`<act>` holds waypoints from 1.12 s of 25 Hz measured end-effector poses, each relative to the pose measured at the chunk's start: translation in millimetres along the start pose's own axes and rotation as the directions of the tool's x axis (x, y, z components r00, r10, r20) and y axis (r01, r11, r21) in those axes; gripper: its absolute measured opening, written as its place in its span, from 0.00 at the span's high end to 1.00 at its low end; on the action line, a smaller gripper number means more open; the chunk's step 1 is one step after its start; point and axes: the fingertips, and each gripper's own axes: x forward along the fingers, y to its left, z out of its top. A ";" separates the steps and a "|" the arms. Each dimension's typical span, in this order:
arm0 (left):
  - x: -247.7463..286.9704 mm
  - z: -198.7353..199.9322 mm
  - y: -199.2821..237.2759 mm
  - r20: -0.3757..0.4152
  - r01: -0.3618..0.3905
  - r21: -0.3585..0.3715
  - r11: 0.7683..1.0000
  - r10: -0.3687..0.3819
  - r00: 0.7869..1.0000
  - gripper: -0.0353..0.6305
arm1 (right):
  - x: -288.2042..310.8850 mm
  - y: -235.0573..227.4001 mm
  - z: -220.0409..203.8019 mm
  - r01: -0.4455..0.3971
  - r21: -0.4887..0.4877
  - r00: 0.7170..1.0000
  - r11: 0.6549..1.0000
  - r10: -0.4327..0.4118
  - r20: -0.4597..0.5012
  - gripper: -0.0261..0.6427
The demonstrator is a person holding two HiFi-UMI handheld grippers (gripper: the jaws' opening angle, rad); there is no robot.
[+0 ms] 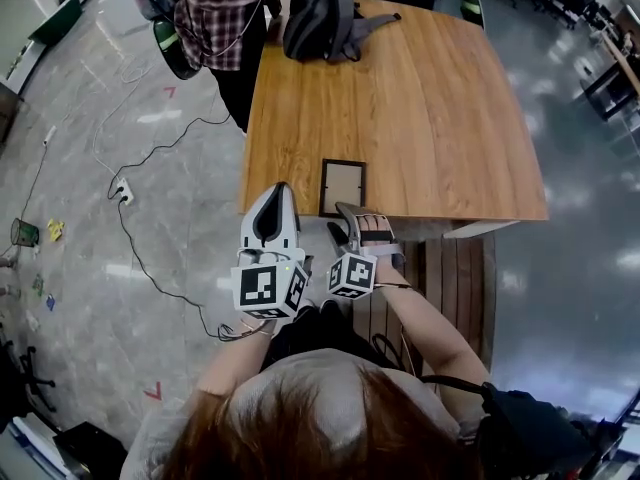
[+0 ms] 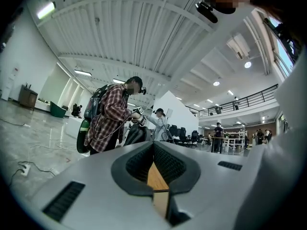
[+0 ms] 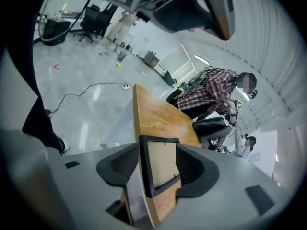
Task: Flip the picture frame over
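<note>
The picture frame (image 1: 342,187) lies flat at the near edge of the wooden table (image 1: 420,98), a dark rim around a beige panel. In the right gripper view the picture frame (image 3: 163,159) shows small clips on that panel, so its back faces up. My right gripper (image 1: 345,220) sits just below the table's edge, pointing at the frame. Its jaws stand wide apart (image 3: 156,170), with the frame seen between them but not pressed. My left gripper (image 1: 273,190) is held to the left of the frame, off the table's corner; its tips (image 2: 154,145) meet with nothing held.
A black bag (image 1: 320,18) rests at the far end of the table, next to a person in a plaid shirt (image 1: 215,8). Cables and a power strip (image 1: 122,193) lie on the floor at left. A slatted bench (image 1: 455,278) is under the table's near right.
</note>
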 end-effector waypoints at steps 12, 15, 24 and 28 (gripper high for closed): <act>-8.9 -4.8 11.0 -0.019 -0.006 0.010 1.000 0.007 1.000 0.94 | 42.5 28.1 -22.9 0.017 -0.243 0.989 0.970 -0.052 -0.137 0.61; -9.5 -5.1 9.2 -0.019 -0.001 0.012 1.000 0.001 1.000 0.94 | 40.9 29.6 -27.8 0.017 -0.200 0.988 0.980 -0.047 -0.146 0.62; -10.0 -8.0 4.4 -0.021 0.017 0.001 1.000 -0.017 1.000 0.94 | 20.5 14.4 -4.0 0.058 -0.076 0.998 0.995 -0.057 0.007 0.80; -7.7 -8.9 4.8 -0.015 0.011 -0.004 1.000 -0.011 1.000 0.94 | 3.7 -23.7 6.8 0.110 0.227 0.984 0.968 -0.138 0.109 0.82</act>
